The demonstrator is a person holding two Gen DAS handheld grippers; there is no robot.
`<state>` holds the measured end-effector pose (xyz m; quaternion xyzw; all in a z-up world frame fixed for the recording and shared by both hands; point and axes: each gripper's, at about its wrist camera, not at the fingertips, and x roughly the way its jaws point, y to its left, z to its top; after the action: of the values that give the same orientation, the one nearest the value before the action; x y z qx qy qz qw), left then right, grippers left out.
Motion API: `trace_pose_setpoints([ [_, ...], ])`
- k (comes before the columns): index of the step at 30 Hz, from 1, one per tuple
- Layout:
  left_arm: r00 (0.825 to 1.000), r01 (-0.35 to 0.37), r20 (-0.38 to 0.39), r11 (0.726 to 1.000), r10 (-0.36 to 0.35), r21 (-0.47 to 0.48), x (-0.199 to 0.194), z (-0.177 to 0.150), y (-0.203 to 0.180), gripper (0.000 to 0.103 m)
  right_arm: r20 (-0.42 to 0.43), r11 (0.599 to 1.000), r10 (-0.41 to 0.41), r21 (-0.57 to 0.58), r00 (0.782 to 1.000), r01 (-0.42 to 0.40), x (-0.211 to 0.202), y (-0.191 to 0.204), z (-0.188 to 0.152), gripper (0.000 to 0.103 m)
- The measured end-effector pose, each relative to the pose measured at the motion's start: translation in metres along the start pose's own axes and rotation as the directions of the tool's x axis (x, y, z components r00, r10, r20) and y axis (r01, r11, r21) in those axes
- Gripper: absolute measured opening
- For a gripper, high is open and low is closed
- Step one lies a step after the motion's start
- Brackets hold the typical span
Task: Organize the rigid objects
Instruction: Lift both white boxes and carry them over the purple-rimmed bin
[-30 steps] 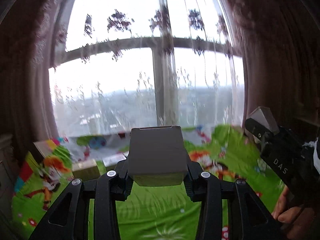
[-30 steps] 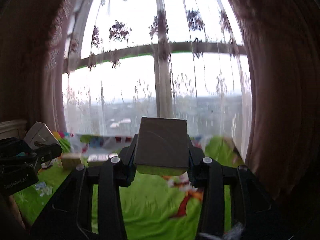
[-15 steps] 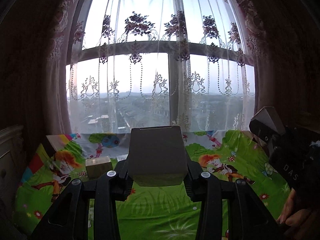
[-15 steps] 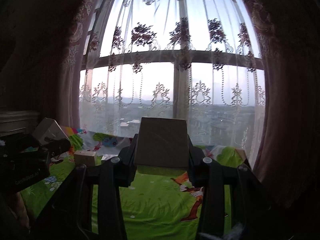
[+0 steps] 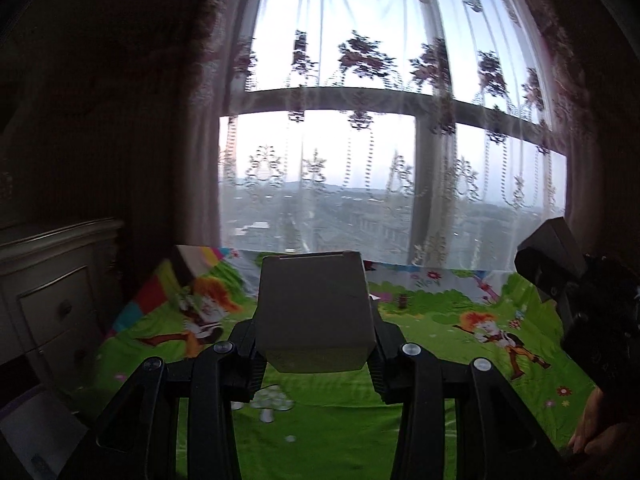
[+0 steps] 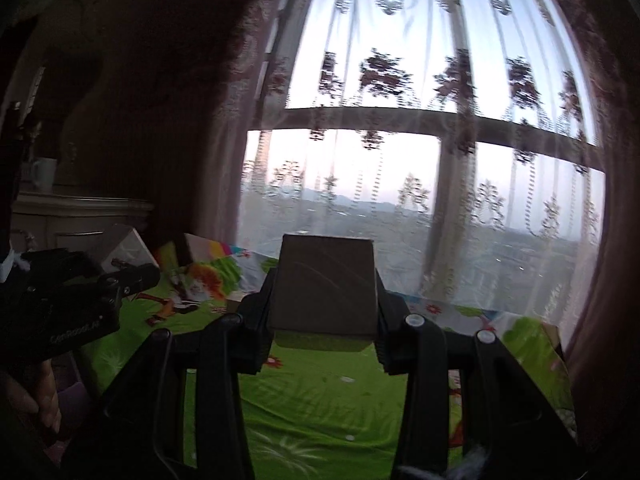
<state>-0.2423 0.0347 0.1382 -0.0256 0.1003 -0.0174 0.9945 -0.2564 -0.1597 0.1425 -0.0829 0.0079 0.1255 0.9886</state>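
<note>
- A grey box (image 5: 314, 312) is held between the jaws of the left gripper (image 5: 315, 354); it is raised above the green blanket (image 5: 344, 416) and touches nothing below.
- A second, darker box (image 6: 326, 292) is clamped in the same way by the right gripper (image 6: 324, 344), also lifted off the blanket.
- Both boxes are held with the long axis pointing forward, away from each camera and toward the window (image 5: 360, 160).
- The two grippers are seen side by side: the right one appears at the right edge of the left view, with its box sticking up, and the left one at the left edge of the right view.
- A small box (image 6: 236, 304) lies on the blanket ahead and to the left of the right gripper, near a colourful box (image 6: 208, 250) at the far corner. The left gripper is judged to be nearer to that corner.
- The small box is half hidden behind the right gripper's frame, and in the left view it cannot be found at all.
- Both views are blurred, and the dresser (image 5: 52, 280) on the left is in deep shadow. A pale object at the lower left corner of the left view is cut off and cannot be named.
</note>
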Motion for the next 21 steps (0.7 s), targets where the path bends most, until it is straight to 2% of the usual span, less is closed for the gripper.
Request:
trace_pose_setpoints([
  [7,0.989,-0.145,0.008,0.988,0.146,-0.058,-0.026,-0.005,0.050,0.043,0.027,0.980,0.182,-0.093,0.983,-0.179,0.000,0.057,0.008,0.045],
  [13,0.965,-0.256,0.030,0.960,0.261,-0.116,-0.051,-0.006,0.090,0.043,0.057,0.939,0.318,-0.158,0.946,-0.306,-0.004,0.103,0.016,0.045],
  [15,0.957,-0.288,0.008,0.950,0.291,-0.121,-0.054,-0.009,0.100,0.043,0.044,0.916,0.378,-0.166,0.925,-0.366,-0.001,0.118,0.018,0.045],
  [18,0.948,-0.317,-0.071,0.933,0.310,-0.169,-0.058,-0.019,0.122,0.043,-0.007,0.868,0.475,-0.164,0.880,-0.469,0.005,0.141,0.017,0.045],
  [21,0.920,-0.384,-0.172,0.899,0.353,-0.210,-0.062,-0.035,0.146,0.043,-0.083,0.802,0.570,-0.158,0.817,-0.576,0.015,0.167,0.014,0.045],
])
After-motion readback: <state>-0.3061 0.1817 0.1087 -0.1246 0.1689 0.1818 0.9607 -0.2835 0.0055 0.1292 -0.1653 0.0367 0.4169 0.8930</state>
